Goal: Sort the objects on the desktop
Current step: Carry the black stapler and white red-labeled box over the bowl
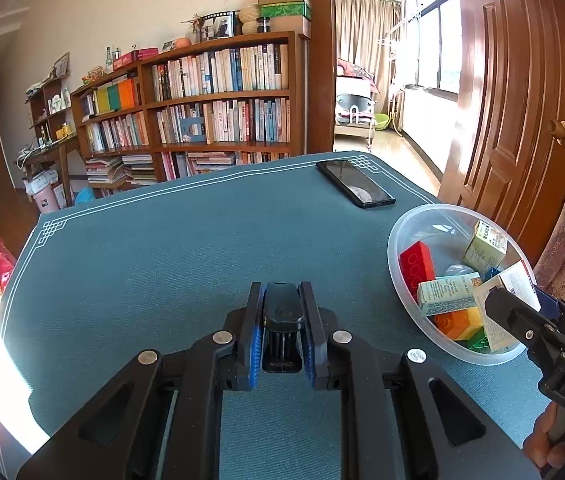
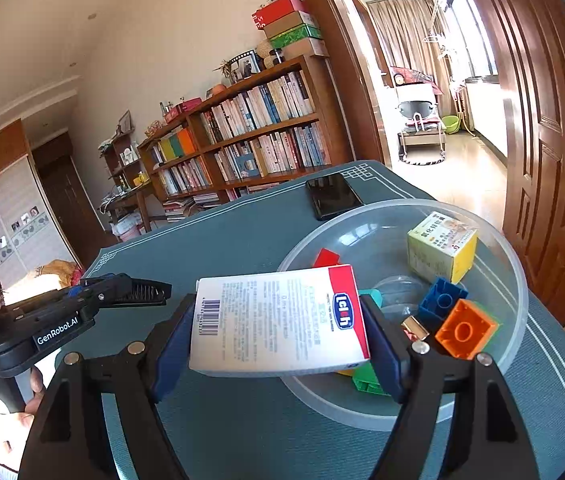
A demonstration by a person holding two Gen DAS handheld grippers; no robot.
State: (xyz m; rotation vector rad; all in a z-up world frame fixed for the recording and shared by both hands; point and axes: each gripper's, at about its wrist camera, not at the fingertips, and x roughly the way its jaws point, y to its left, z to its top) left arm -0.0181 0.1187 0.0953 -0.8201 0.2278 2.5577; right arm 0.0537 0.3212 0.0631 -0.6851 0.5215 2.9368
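L wrist cam: my left claw (image 1: 282,320) is clenched on a small black clip-like object (image 1: 280,312), can't ID it better, pinched btw the blue pads above the teal desk mat (image 1: 162,248). Ahead & to the right of the claw lies a black phone (image 1: 355,183), flat on the mat. Right of the claw sits the clear plastic bowl (image 1: 402,240) w/ a red brick (image 1: 416,265), a pale carton (image 1: 447,294) & orange brick (image 1: 458,322) inside. My right claw (image 1: 518,312) comes in over the bowl's near rim.

R wrist cam: right claw (image 2: 282,320) is grasping a white-and-red box (image 2: 278,318) w/ barcode, both blue pads on its sides, box tilted, its far end over the bowl (image 2: 362,232) rim. Beyond it in the bowl: yellow-green carton (image 2: 442,246), blue brick (image 2: 442,300), orange brick (image 2: 464,330), green brick (image 2: 366,378) under the box. Left claw (image 2: 150,292) hangs just left of mine, apart from the box. Phone (image 2: 332,196) sits ahead, past the bowl.
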